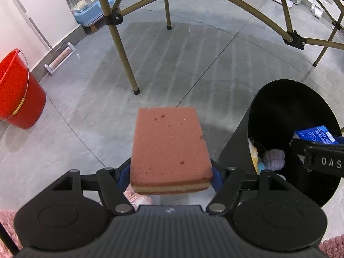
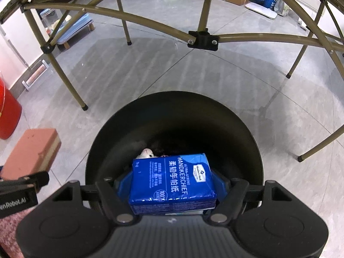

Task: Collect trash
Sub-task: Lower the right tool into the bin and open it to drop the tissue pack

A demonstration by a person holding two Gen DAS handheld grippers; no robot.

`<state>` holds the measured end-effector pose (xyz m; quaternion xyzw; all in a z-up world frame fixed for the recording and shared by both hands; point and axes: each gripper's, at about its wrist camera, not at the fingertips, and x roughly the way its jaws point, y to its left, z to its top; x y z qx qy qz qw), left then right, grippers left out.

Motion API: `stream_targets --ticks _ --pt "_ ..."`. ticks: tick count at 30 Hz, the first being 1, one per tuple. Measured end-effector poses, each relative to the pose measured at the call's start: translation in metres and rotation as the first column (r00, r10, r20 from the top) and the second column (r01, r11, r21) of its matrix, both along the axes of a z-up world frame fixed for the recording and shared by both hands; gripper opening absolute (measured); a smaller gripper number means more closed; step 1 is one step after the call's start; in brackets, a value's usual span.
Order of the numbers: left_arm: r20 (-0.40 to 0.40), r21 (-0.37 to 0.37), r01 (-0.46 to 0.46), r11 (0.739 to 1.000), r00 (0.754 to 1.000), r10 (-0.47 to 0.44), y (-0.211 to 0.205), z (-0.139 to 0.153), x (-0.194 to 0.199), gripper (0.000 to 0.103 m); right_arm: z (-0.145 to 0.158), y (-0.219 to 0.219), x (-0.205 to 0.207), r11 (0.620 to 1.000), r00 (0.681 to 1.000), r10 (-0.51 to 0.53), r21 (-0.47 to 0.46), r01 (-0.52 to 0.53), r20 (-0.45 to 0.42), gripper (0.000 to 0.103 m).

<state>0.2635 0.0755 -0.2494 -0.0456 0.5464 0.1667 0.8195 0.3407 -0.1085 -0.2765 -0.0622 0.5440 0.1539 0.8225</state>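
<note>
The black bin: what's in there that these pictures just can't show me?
- Bin's bottom, right wrist view: hidden by the blue tissue pack held over it.
- Trash inside, left wrist view: the bin wall cuts off all but a purple lump.
- White crumpled item: too small to identify.

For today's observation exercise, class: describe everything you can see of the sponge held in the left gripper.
The sponge is a rectangular block, pinkish-red on its broad pitted face, with a thin tan layer along its near edge. It looks like soft, porous foam. It is held off the floor, clamped at its sides in the left gripper, beside the black bin rather than over its opening. One long edge has a small notch.
</note>
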Motion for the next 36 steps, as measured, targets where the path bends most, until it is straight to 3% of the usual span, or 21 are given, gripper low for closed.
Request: stream_targets --ticks 2,4,5,20,36 --pt "0.001 -0.001 0.001 1.0 1.0 -0.001 0.0 0.0 0.0 0.071 0.001 0.0 0.0 1.0 1.0 0.001 0.005 -0.001 0.003 0.074" --pt "0.004 -0.001 -0.002 1.0 1.0 0.002 0.0 0.001 -0.001 0.071 0.003 -0.001 -0.001 1.0 1.0 0.002 0.016 -0.002 0.006 0.098" --pt "0.009 0.002 -0.004 1.0 1.0 0.004 0.0 0.001 -0.002 0.071 0.003 -0.001 -0.001 1.0 1.0 0.003 0.021 -0.003 0.01 0.103" --pt "0.032 0.006 0.009 1.0 0.999 -0.009 -0.006 0.008 -0.003 0.071 0.015 -0.018 -0.002 1.0 0.997 -0.027 0.007 0.026 0.07 0.103" --pt "0.058 0.017 0.133 0.991 0.989 -0.134 -0.089 0.016 0.022 0.071 0.07 -0.098 -0.002 0.989 0.969 -0.148 0.048 0.141 0.196 0.103"
